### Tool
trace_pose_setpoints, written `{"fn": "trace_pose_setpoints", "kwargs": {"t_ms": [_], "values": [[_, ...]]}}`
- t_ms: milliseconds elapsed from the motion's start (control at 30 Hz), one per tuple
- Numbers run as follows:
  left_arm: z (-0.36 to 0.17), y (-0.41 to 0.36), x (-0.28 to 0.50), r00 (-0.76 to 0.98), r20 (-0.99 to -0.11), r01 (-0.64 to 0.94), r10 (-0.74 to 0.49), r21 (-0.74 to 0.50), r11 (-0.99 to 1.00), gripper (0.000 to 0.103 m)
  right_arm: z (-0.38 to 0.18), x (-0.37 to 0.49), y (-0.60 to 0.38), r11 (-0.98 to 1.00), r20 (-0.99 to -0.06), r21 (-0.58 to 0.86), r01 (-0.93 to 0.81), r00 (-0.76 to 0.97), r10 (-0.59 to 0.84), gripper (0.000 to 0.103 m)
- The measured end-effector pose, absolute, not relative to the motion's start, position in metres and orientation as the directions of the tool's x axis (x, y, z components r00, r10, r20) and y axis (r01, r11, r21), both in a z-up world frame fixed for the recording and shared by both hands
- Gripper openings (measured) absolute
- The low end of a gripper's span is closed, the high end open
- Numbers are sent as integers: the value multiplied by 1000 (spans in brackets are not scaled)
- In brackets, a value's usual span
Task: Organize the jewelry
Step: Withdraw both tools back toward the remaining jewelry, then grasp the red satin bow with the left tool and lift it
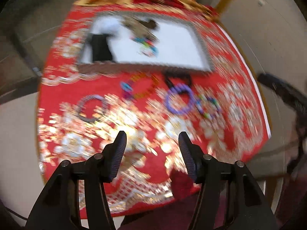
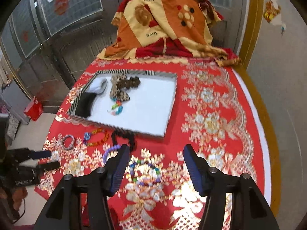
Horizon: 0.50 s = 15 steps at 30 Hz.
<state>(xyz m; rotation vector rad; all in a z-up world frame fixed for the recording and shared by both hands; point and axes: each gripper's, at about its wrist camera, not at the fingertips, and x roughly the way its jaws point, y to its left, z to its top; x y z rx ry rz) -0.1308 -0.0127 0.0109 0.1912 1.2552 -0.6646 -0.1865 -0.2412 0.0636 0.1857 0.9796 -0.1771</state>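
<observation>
A white tray (image 2: 153, 103) with a striped rim lies on the red floral cloth; it also shows in the blurred left wrist view (image 1: 178, 44). In it lie a black pouch (image 2: 85, 104), a white item (image 2: 98, 86), a brown bead string (image 2: 127, 83) and a coloured bracelet (image 2: 116, 109). On the cloth in front lie a grey bracelet (image 2: 68, 142), an orange-red bracelet (image 2: 97, 137), a black bead loop (image 2: 124, 136), a purple bracelet (image 2: 110, 151) and a multicolour bead bracelet (image 2: 144, 172). My right gripper (image 2: 155, 153) is open just above the multicolour bracelet. My left gripper (image 1: 152, 138) is open and empty; it also shows in the right wrist view (image 2: 49, 159).
A folded orange and red blanket (image 2: 165, 25) sits at the table's far end. The red cloth (image 2: 211, 115) covers the table, whose edge curves away at right. A red box (image 2: 33, 108) sits on the floor at left, by glass-block panels.
</observation>
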Motion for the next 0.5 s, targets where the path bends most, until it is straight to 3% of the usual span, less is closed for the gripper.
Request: {"fn": "trace_pose_setpoints", "kwargs": {"t_ms": [167,500], "values": [[-13,-34,-164,74,-937,712,-343,-191,676,60,44,-197,-245,972,-865,82,219,501,-40,56],[-33,-56,-210,-7,-949,848,-316,-173,501,60,-34,-183,-241,978,-931,51,202,365,-27,56]]}}
